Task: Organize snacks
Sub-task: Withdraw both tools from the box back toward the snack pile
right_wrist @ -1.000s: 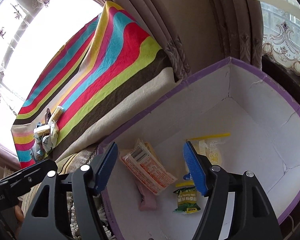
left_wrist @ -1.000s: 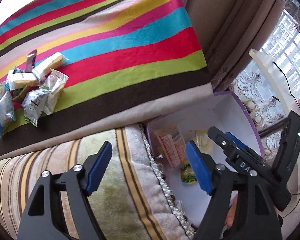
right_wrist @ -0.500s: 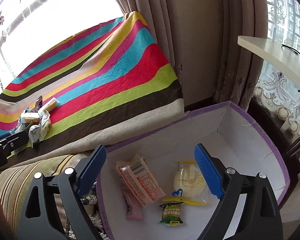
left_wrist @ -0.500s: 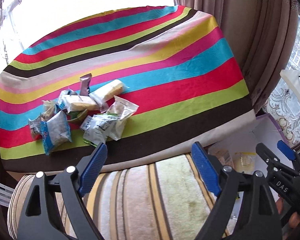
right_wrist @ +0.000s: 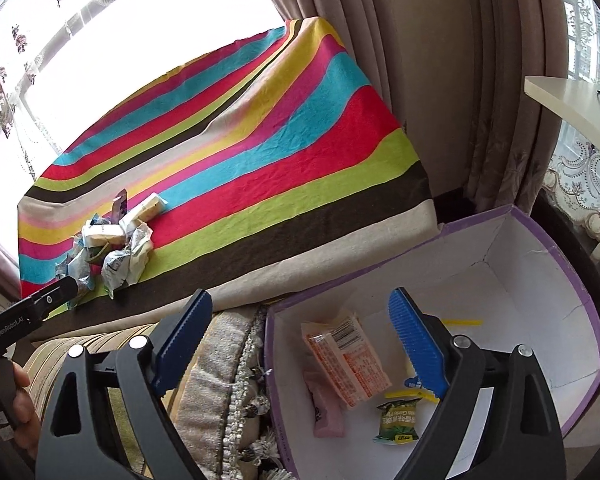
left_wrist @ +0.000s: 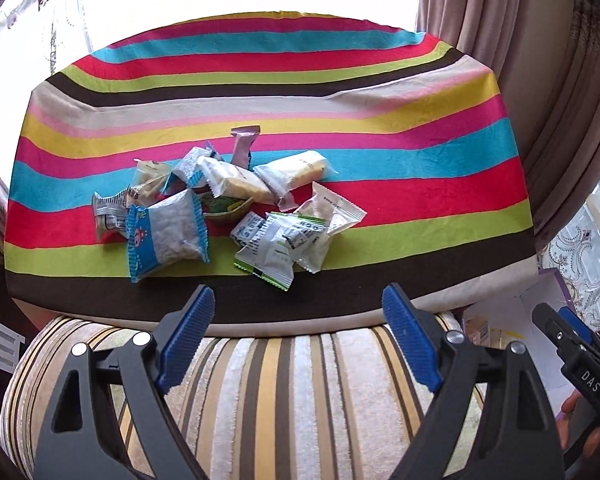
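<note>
Both the left tool (left_wrist: 298, 322) and the right tool (right_wrist: 300, 326) gape empty. A snack heap (left_wrist: 224, 204) lies near the counter's (left_wrist: 420, 184) front edge; four snacks sit inside the box (right_wrist: 540, 280).

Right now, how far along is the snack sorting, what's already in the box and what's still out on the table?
Done: the white purple-rimmed box holds an orange-printed packet, a pink bar, a green packet and a partly hidden pale pouch. In hand: nothing; left gripper and right gripper are open and empty. Left: the pile of wrapped snacks on the striped tablecloth.
</note>
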Demonstrator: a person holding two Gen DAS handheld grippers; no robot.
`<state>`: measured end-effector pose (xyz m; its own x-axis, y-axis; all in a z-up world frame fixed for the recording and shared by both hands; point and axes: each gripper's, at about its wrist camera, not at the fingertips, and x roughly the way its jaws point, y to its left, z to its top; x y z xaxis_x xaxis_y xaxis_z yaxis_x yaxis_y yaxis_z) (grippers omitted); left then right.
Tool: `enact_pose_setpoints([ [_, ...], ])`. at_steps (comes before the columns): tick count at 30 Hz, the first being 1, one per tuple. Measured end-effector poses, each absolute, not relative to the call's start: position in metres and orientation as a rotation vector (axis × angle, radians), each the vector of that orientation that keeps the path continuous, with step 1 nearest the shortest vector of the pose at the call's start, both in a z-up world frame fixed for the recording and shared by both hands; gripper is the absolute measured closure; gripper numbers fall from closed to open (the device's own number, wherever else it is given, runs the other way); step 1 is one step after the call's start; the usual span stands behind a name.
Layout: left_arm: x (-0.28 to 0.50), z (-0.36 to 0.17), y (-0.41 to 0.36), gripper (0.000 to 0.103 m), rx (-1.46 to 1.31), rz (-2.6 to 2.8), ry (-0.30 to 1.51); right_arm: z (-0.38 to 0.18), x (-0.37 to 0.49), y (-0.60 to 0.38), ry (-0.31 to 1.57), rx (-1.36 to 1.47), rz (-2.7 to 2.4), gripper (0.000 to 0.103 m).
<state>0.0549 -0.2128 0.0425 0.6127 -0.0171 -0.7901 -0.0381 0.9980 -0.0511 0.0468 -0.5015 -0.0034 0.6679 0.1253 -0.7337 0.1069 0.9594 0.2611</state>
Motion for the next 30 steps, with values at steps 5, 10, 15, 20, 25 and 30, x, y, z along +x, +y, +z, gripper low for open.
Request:
enact_pose_setpoints([
  [5, 0.054, 0.041, -0.185, 0.017, -0.135, 0.036, 0.911, 0.001, 0.055, -0.482, 0.858, 0.263, 0.059, 0.016],
  [10, 0.052, 0.039, -0.156, 0.017, -0.208, 0.063, 0.91, 0.006, 0.063, -0.469, 0.868, 0.235, 0.077, 0.016],
  [15, 0.052, 0.038, -0.13, 0.017, -0.27, 0.085, 0.909, 0.009, 0.073, -0.459, 0.883, 0.227, 0.083, 0.016],
  [20, 0.053, 0.034, -0.101, 0.017, -0.332, 0.114, 0.906, 0.011, 0.082, -0.438, 0.898, 0.199, 0.112, 0.016],
  [25, 0.055, 0.028, -0.071, 0.017, -0.389, 0.151, 0.912, 0.014, 0.092, -0.414, 0.917, 0.177, 0.149, 0.016],
  [30, 0.058, 0.023, -0.045, 0.018, -0.437, 0.181, 0.911, 0.016, 0.101, -0.386, 0.935, 0.151, 0.188, 0.016],
])
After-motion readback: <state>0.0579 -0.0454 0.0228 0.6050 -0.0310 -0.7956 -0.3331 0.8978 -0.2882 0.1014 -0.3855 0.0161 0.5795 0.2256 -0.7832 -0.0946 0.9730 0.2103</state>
